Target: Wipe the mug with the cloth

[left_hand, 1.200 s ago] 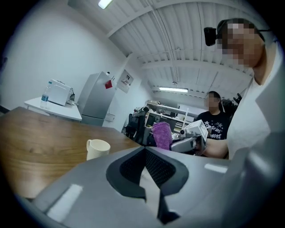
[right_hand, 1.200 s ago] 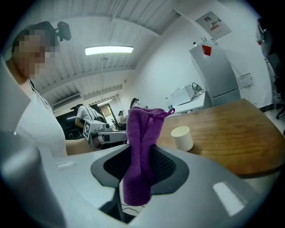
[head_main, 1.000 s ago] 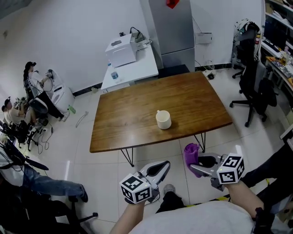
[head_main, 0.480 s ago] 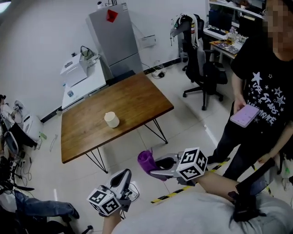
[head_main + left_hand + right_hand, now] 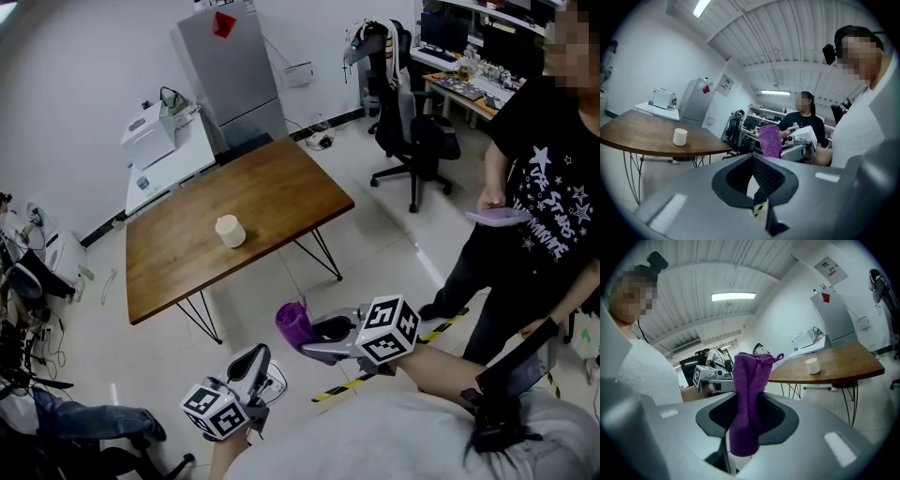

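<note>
Purple cloth (image 5: 747,399), cream mug (image 5: 230,231)

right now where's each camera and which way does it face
Head view: on the person's head, facing steeply down at the table and mug; shows the left gripper, the right gripper with cloth, shirt.
Left gripper view: on the left gripper, facing along its shut, empty jaws toward the table; shirt at right.
Right gripper view: on the right gripper, facing along jaws shut on the cloth; shirt at left.
Shared: all show the mug on the table.

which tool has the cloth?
The right tool: its jaws are clamped on the purple cloth. The left tool is shut, with nothing between its jaws.
</note>
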Action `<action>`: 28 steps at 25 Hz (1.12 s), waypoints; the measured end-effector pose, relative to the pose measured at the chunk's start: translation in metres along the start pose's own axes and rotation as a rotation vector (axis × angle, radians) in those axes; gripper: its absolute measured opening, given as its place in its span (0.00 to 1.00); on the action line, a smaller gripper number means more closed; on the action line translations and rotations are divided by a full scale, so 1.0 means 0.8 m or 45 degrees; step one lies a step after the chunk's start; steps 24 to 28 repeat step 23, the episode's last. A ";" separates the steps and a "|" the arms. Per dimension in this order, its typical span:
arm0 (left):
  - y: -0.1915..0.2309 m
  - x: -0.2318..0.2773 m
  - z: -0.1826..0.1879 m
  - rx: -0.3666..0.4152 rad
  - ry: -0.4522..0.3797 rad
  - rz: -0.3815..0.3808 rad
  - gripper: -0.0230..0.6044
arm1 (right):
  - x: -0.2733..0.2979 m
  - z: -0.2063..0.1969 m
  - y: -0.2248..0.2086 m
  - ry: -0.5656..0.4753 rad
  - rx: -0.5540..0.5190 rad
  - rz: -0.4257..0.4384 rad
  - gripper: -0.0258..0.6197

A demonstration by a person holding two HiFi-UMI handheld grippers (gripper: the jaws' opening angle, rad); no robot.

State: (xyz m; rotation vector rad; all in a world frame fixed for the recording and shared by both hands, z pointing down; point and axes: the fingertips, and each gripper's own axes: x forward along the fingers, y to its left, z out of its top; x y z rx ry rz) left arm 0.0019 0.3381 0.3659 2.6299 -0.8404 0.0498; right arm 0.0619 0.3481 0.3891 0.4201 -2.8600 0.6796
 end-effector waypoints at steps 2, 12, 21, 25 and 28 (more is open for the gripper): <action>0.000 -0.008 0.001 -0.006 -0.006 0.000 0.04 | 0.006 -0.004 0.009 -0.003 0.015 0.016 0.24; -0.028 -0.021 -0.020 0.035 -0.025 -0.063 0.04 | 0.001 -0.026 0.033 0.015 0.041 0.003 0.24; -0.030 -0.006 0.009 -0.014 -0.069 -0.103 0.04 | -0.011 -0.002 0.020 0.003 0.080 0.004 0.24; -0.028 -0.002 0.028 -0.051 -0.073 -0.113 0.04 | -0.015 0.016 0.015 -0.002 0.093 0.000 0.24; -0.028 -0.002 0.028 -0.051 -0.073 -0.113 0.04 | -0.015 0.016 0.015 -0.002 0.093 0.000 0.24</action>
